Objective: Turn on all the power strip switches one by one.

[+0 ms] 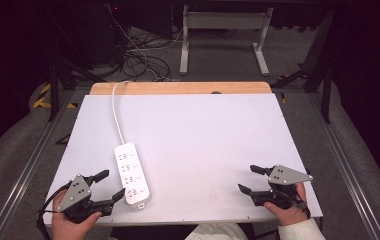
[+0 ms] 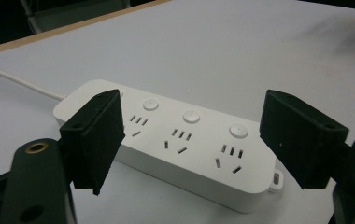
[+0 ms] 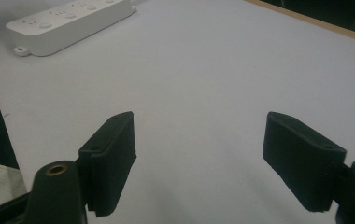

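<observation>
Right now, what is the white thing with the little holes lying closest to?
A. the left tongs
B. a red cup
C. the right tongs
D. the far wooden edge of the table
A: the white power strip lies just in front of the open left tongs, while the right tongs rest well off to the other side of the table.

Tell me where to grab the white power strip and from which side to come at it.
Grip the white power strip across its narrow width, near the end away from the cord, coming from the left with the left hand-held gripper, whose open jaws already face that end. The body is long, flat and lies flat on the table, so its parallel long sides probably give the pads the surest seat.
</observation>
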A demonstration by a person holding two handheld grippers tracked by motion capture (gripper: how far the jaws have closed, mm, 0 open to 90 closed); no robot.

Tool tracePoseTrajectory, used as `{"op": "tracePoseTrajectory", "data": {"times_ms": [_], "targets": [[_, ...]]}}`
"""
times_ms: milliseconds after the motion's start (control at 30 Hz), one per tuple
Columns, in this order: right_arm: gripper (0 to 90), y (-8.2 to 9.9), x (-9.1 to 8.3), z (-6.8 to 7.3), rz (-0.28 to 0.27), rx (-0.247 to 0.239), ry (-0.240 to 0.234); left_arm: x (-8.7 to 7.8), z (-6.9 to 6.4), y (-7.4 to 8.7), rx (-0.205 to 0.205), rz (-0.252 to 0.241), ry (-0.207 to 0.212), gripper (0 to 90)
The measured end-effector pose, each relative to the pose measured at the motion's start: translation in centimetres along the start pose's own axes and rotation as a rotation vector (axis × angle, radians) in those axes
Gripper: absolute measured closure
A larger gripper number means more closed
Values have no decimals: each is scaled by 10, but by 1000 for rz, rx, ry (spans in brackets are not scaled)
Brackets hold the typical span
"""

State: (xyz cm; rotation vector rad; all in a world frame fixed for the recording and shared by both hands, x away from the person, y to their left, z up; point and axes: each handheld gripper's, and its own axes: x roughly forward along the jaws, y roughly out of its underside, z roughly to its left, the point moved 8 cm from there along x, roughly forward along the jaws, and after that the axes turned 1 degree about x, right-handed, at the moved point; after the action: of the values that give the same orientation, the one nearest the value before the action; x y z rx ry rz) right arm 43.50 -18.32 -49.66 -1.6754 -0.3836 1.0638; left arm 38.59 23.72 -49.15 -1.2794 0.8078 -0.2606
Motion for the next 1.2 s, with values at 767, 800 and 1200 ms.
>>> {"op": "tracePoseTrajectory", "data": {"times_ms": [767,800,1200], "targets": [[276,1,0,1,5,-10,-3,-5,-3,-9,26,7,8,386],[277,1,0,0,4,-8,-3,-5,-4,-10,26,9,11,406],[281,2,2,0,11,3,-11,4,-6,-24,18,35,64,643]]}}
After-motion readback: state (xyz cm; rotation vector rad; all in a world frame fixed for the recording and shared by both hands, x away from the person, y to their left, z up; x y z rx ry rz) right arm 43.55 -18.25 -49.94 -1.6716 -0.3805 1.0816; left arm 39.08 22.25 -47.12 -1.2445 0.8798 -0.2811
